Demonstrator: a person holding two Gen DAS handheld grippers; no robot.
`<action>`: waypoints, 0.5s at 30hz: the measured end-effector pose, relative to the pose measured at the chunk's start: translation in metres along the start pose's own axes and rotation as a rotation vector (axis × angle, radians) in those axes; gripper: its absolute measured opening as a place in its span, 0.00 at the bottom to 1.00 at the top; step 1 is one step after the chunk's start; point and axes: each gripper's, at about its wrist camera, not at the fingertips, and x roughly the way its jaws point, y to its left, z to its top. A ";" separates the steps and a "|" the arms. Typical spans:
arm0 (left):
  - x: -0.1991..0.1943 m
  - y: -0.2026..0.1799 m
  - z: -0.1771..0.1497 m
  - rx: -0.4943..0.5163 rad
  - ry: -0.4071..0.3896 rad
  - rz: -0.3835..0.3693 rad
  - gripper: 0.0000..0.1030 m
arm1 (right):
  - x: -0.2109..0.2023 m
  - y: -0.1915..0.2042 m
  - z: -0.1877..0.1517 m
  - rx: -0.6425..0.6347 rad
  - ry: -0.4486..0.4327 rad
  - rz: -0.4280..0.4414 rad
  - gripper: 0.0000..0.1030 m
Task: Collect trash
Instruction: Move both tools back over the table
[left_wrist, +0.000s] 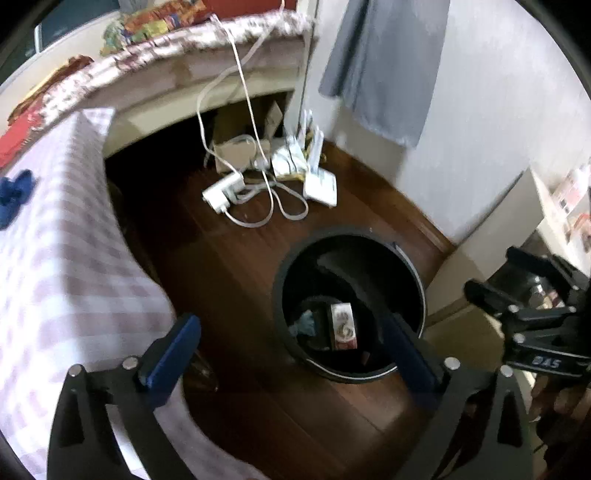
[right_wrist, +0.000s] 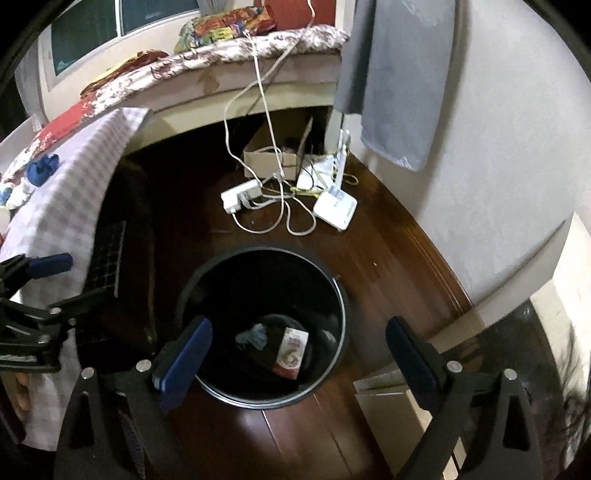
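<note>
A black round trash bin (left_wrist: 413, 273) (right_wrist: 341, 291) stands on the dark wooden floor. At its bottom lie a red-and-white carton (left_wrist: 344, 325) (right_wrist: 292, 350) and a crumpled blue-grey scrap (left_wrist: 306, 322) (right_wrist: 254, 335). My left gripper (left_wrist: 291, 347) hangs above the bin's near rim, jaws wide open and empty. My right gripper (right_wrist: 297, 352) also hangs over the bin, open, with nothing between its blue pads. In the left wrist view the right gripper's black frame (left_wrist: 535, 306) shows at the right edge. In the right wrist view the left gripper's pad (right_wrist: 51, 264) shows at the left.
A table under a checked cloth (left_wrist: 62, 266) (right_wrist: 70, 192) stands left of the bin, a blue scrap (left_wrist: 14, 195) (right_wrist: 42, 168) on it. White power strip (left_wrist: 221, 190) (right_wrist: 240, 195), cables, a router (right_wrist: 336, 208) and a cardboard box (right_wrist: 269, 158) lie beyond. A bed (right_wrist: 258, 48) and wall (right_wrist: 498, 184) stand behind.
</note>
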 end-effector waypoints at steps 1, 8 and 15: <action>-0.008 0.003 0.000 -0.001 -0.016 0.004 0.98 | -0.004 0.005 0.004 -0.002 -0.009 0.010 0.94; -0.061 0.046 -0.002 -0.050 -0.124 0.062 0.98 | -0.035 0.042 0.023 -0.057 -0.078 0.066 0.94; -0.116 0.120 -0.026 -0.191 -0.205 0.190 0.98 | -0.078 0.122 0.048 -0.190 -0.174 0.162 0.94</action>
